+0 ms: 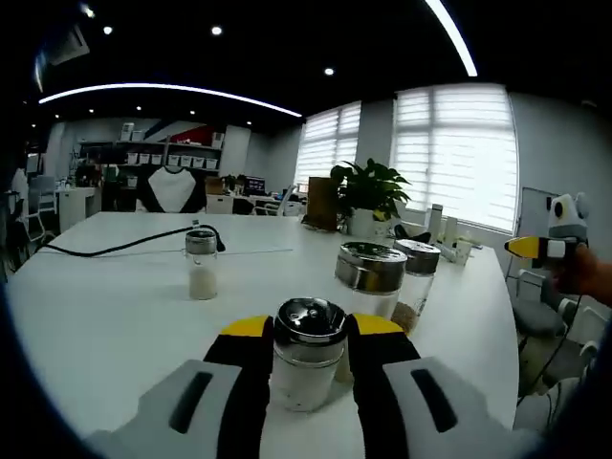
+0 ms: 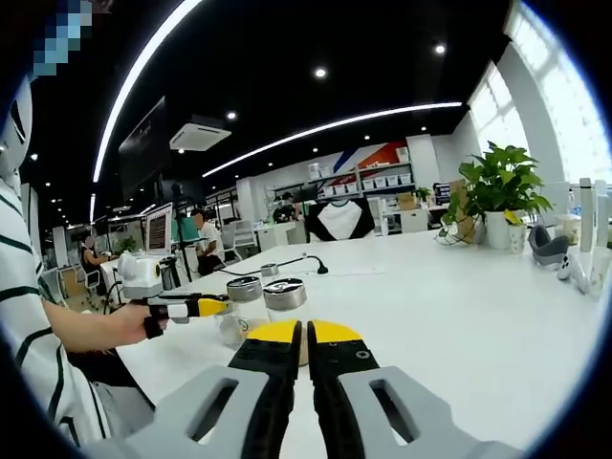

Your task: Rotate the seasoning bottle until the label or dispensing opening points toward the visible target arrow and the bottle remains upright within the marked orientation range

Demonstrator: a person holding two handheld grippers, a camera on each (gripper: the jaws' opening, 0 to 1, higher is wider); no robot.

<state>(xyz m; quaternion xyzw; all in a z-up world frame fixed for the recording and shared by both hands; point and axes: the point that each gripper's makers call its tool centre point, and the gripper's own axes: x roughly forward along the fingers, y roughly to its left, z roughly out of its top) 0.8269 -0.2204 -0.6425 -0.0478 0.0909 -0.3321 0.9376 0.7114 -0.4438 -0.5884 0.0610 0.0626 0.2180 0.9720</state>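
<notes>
Our white tabletop [image 1: 105, 316] stretches across both views and carries everything we handle. Far along it, by the window, stands a potted plant [image 1: 368, 196], and a black cable [image 1: 115, 247] trails over the surface from the left. In the left gripper view our left tool [image 1: 308, 356] has its yellow-tipped jaws on either side of the seasoning bottle [image 1: 308, 352], a clear glass jar with a perforated chrome lid, standing upright and holding white grains; the jaws press against its sides. Just behind it stand two more chrome-lidded jars [image 1: 387, 282], close together, and a smaller shaker [image 1: 201, 264] sits apart to the left, near the cable's end. In the right gripper view our right tool [image 2: 305, 356] hangs above the tabletop with its jaws drawn together and nothing between them. At the right edge of the left gripper view we see that same tool's yellow tip, held well clear of the jars.
</notes>
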